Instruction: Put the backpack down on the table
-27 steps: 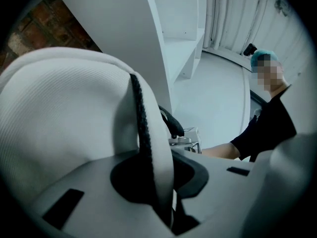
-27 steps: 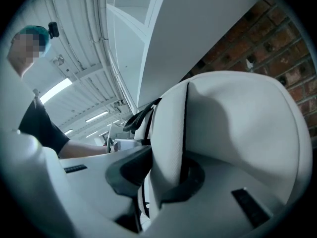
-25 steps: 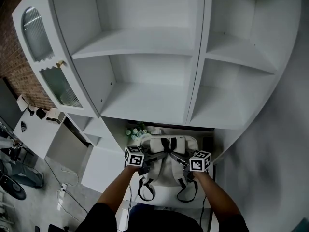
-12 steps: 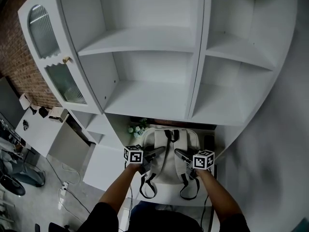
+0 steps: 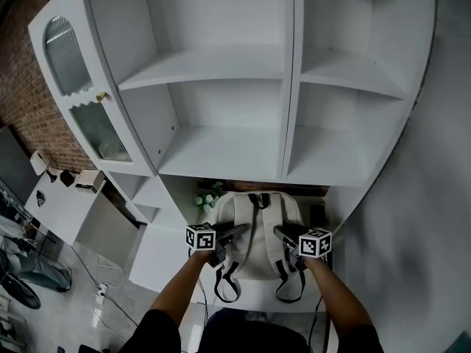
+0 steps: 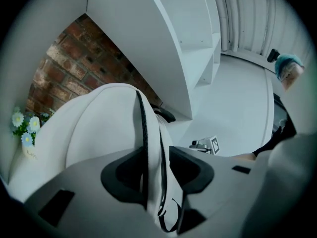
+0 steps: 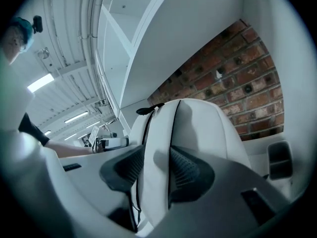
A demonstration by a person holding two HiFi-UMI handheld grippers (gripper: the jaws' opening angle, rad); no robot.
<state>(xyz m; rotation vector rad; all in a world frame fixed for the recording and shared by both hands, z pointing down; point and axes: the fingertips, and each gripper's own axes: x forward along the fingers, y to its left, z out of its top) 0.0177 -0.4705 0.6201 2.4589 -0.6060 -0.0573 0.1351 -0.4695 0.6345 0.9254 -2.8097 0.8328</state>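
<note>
White backpack [image 5: 257,223]: lies flat on the white worktop [image 5: 257,291] at lower centre of the head view, under the shelving unit [image 5: 221,153], back panel up, so the set-down looks done. Left gripper [image 5: 237,232]: jaws opening, left shoulder strap [image 6: 151,148] slack between them, no pad pressing. Right gripper [image 5: 283,235]: jaws opening, at their widest, right shoulder strap [image 7: 156,167] between them, apparently let go. Both sit low and near level, probably to clear the straps on release. Around: small flower pot [image 5: 208,197] just left of the pack, dark object [image 5: 316,215] to its right, brick wall [image 7: 237,83] behind. The bottom shelf overhangs closely, limiting any lift.
</note>
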